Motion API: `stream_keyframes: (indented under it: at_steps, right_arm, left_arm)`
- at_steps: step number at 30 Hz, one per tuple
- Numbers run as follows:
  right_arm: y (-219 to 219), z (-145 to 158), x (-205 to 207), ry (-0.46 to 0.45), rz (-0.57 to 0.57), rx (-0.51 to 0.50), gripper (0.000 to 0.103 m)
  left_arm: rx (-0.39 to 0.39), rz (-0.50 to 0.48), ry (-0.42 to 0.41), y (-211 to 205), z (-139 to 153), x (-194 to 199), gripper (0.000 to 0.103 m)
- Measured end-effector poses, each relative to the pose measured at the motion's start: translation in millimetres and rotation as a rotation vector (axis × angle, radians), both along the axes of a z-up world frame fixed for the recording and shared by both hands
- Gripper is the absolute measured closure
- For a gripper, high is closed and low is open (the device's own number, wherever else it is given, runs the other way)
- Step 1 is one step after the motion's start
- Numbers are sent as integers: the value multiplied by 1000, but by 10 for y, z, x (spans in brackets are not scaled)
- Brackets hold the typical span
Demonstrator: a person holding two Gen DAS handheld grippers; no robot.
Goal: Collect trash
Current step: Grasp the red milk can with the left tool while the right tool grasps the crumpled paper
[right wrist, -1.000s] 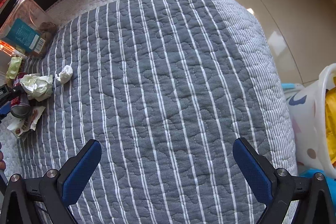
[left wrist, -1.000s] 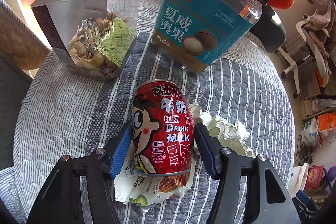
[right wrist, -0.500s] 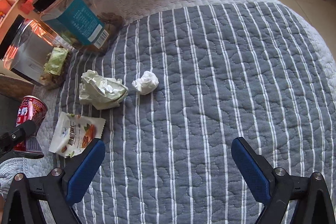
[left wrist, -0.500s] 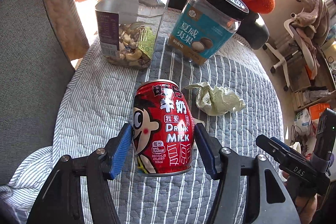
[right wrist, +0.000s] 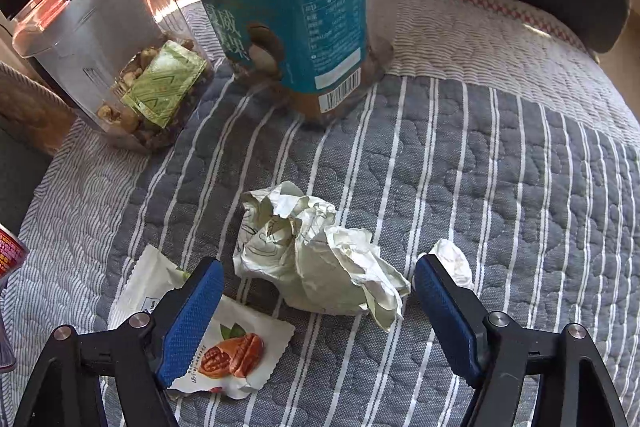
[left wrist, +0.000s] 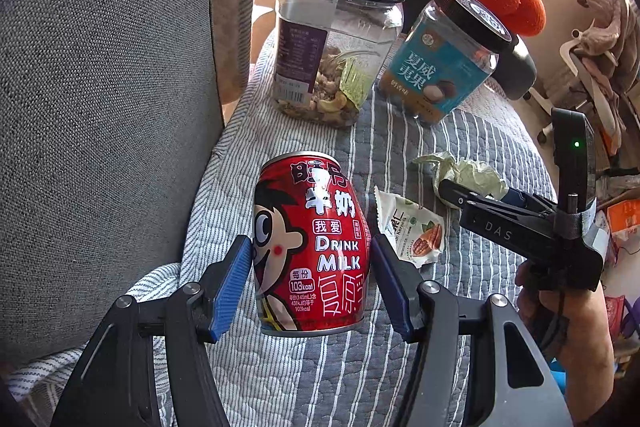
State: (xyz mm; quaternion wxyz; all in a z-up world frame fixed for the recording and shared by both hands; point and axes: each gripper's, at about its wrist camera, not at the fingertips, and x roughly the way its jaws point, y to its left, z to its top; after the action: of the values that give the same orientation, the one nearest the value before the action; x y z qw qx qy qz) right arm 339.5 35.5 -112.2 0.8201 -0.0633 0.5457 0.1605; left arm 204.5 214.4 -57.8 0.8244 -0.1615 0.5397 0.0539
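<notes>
While clamped between the left gripper [left wrist: 312, 279] pads, milk can [left wrist: 310, 243] hangs clear of the quilt for binning | right gripper [right wrist: 316, 311] spread wide, straddling crumpled paper [right wrist: 316, 263] at 12 o'clock | pecan wrapper [right wrist: 224, 343] under its 9 o'clock finger.

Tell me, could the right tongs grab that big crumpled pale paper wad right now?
Probably yes: the right tongs are open, straddling the crumpled pale paper wad, with nothing between.

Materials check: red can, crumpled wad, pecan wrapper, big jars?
Red can: looks like thin metal, glossy print, bare silver bottom rim. Crumpled wad: matte paper, sharp creases. Pecan wrapper: probably plastic film, serrated edge, slight sheen. Jars: clear rigid plastic, likely; ribbed black lids.
</notes>
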Motion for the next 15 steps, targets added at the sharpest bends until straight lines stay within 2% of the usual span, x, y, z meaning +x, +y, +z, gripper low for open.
stream_keyframes:
  at_steps: [2,4,6,7,8,10,15]
  right_arm:
    - [32,-49,37,2,6,-10,30]
    - [47,-60,57,2,11,4,42]
    - [62,-45,51,0,17,7,47]
    - [65,-19,30,-3,29,12,59]
    - [69,18,7,-4,38,22,64]
    - [45,115,-59,-13,41,20,70]
    - [-174,366,-266,-29,26,44,73]
  left_arm:
    - [-3,7,-1,21,2,-13,39]
    - [-4,10,-3,28,3,-23,39]
    - [-6,9,-7,15,13,-31,39]
    - [-6,7,-10,9,22,-36,39]
    - [-7,4,-16,-10,47,-55,39]
    - [-6,-5,-28,-46,87,-75,39]
    - [0,-41,-55,-189,193,-143,39]
